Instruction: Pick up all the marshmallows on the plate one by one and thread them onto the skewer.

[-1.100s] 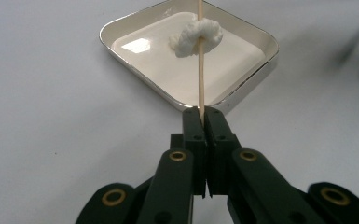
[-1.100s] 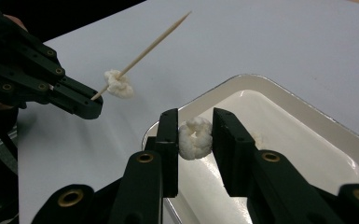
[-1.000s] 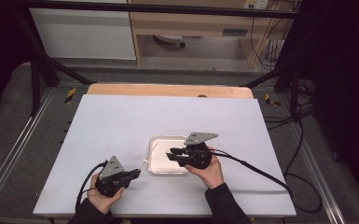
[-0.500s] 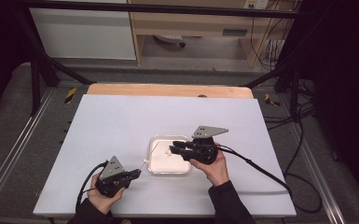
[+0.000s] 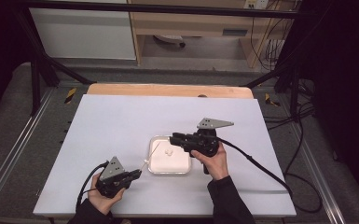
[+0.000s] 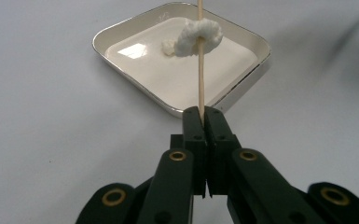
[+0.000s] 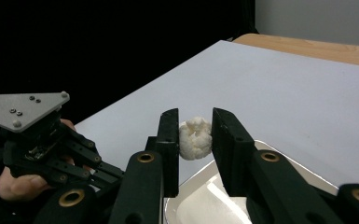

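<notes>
My left gripper is shut on a thin wooden skewer that points over a shallow white tray. A white puffy piece is threaded on the skewer, and a smaller white bit lies on the tray behind it. In the high view the left gripper rests at the tray's near left corner. The right gripper hovers over the tray's far right side. Its jaws are shut on another white puffy piece, held above the tray.
The tray sits on a pale grey mat on a wooden table. Cables trail from the right gripper toward the right edge. In the right gripper view the other hand and its gripper stand at the left.
The right gripper has risen from the tray with the white piece between its jaws and shifted slightly away. The left gripper and skewer have stayed still.
</notes>
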Action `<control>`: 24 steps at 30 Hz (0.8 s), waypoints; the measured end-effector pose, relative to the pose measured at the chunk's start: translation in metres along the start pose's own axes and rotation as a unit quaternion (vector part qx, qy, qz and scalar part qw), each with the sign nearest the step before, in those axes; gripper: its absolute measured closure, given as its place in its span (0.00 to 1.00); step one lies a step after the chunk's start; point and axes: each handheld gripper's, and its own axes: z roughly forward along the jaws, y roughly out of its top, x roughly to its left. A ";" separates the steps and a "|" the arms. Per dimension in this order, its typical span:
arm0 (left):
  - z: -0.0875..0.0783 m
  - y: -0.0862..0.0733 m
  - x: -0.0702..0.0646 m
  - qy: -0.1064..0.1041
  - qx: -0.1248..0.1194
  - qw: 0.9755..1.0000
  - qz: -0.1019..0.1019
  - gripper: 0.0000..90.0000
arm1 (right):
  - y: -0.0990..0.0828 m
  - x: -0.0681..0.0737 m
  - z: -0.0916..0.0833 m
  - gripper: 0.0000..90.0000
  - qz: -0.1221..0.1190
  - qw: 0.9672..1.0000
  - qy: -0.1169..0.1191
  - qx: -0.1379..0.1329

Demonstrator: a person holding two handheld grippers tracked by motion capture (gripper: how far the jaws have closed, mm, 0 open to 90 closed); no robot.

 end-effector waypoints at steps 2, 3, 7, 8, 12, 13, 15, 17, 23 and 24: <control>0.000 0.000 0.000 0.000 0.000 1.000 0.000 0.98 | 0.001 -0.001 0.001 0.81 0.002 1.000 -0.001 -0.003; 0.000 0.000 0.000 0.000 0.000 1.000 0.000 0.98 | 0.001 -0.002 0.001 0.81 0.004 1.000 -0.001 -0.004; 0.000 0.000 -0.001 0.000 -0.001 1.000 0.002 0.98 | 0.002 -0.003 0.004 0.81 0.015 1.000 0.001 -0.013; 0.000 0.000 -0.001 0.001 -0.001 1.000 0.002 0.98 | 0.002 -0.004 0.004 0.81 0.018 1.000 0.001 -0.014; 0.000 0.000 -0.001 0.001 -0.002 1.000 0.001 0.98 | 0.003 -0.006 0.007 0.81 0.030 0.999 0.005 -0.022; 0.000 0.000 -0.001 0.000 -0.001 1.000 0.003 0.98 | 0.003 -0.007 0.008 0.81 0.034 0.999 0.006 -0.023; 0.000 0.000 -0.001 -0.001 -0.001 1.000 0.004 0.98 | 0.003 -0.008 0.010 0.81 0.038 0.999 0.009 -0.023; 0.000 0.000 -0.001 -0.001 -0.001 1.000 0.004 0.98 | 0.001 -0.009 0.013 0.81 0.043 0.999 0.010 -0.022; 0.000 0.001 -0.002 -0.002 -0.002 1.000 0.006 0.98 | -0.004 -0.009 0.020 0.81 0.054 0.998 0.022 -0.017; 0.000 0.001 -0.002 -0.001 -0.002 1.000 0.006 0.98 | -0.004 -0.009 0.021 0.81 0.056 0.998 0.026 -0.017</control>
